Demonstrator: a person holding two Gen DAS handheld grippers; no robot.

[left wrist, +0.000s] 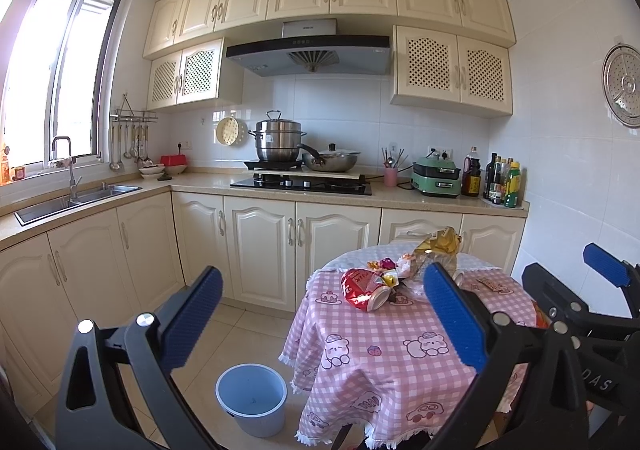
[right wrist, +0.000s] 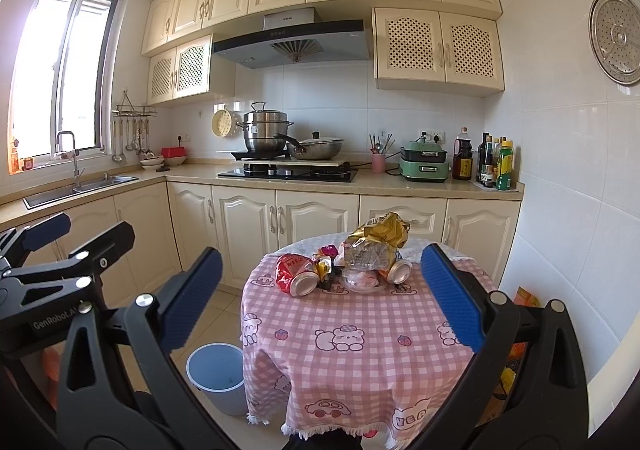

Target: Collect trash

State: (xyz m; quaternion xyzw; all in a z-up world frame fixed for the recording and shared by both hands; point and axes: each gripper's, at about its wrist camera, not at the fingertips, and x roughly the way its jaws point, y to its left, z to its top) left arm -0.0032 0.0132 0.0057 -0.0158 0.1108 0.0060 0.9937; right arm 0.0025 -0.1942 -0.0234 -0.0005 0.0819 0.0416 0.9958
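both your claws hang wide apart and empty, the left claw (left wrist: 322, 314) and right claw (right wrist: 320, 298) held back from the round worktop (right wrist: 360, 362) so you can see the whole pile. the trash sits bunched at the far middle of the cloth: a crushed red can (right wrist: 295, 274), a second can (right wrist: 399, 272), a gold wrapper (right wrist: 380, 232) atop a clear plastic bag (right wrist: 366, 258). the blue bin (right wrist: 216, 372) waits on the floor just left of the worktop, likely so each piece drops in easily.
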